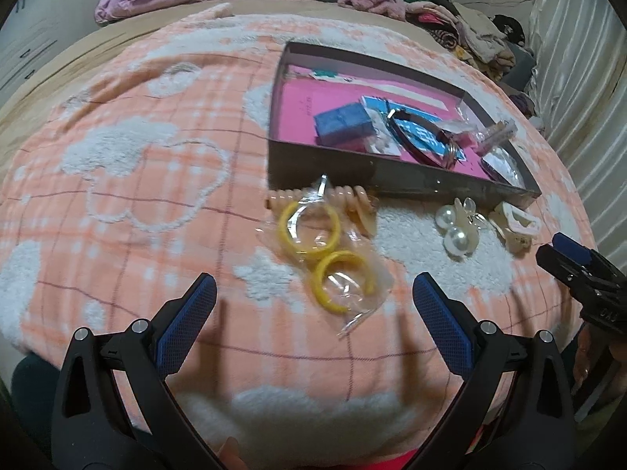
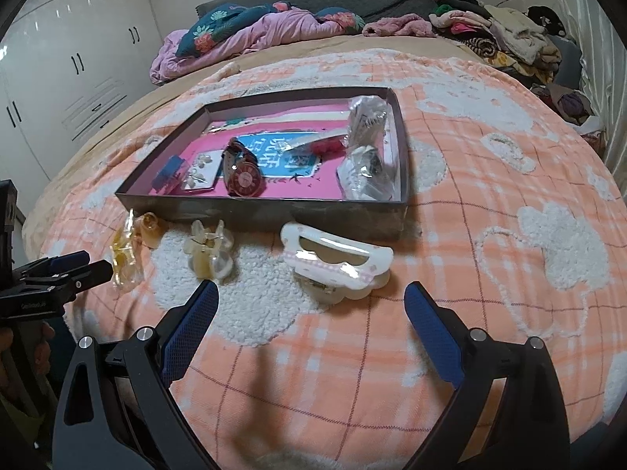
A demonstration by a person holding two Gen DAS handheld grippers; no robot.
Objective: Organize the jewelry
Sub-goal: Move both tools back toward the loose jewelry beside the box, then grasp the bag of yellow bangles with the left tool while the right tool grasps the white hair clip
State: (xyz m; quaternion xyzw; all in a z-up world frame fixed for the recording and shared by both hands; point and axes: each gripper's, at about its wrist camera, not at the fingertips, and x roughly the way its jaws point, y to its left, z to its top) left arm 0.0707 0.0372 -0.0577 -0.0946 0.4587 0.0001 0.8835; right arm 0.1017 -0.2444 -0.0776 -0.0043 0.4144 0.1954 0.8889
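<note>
A shallow dark box (image 1: pixel 392 174) (image 2: pixel 274 211) with a pink floor lies on the orange blanket; it holds a red-faced watch (image 2: pixel 243 178), a blue case (image 1: pixel 341 121) and bagged items. In front of the box lie two yellow rings in a clear bag (image 1: pixel 325 250), a peach spiral tie (image 1: pixel 352 199), pearl pieces (image 1: pixel 454 227), a cream claw clip (image 2: pixel 209 250) and a white hair clip (image 2: pixel 337 262) (image 1: pixel 517 227). My left gripper (image 1: pixel 313 309) is open, just short of the yellow rings. My right gripper (image 2: pixel 311 313) is open, just short of the white clip.
The orange checked blanket (image 2: pixel 470 274) with white fleece flowers covers the bed. Pink and floral bedding (image 2: pixel 254 31) and a heap of clothes (image 2: pixel 501 35) lie at the far end. White wardrobes (image 2: pixel 70 58) stand on the left, a curtain (image 1: pixel 580 78) on the right.
</note>
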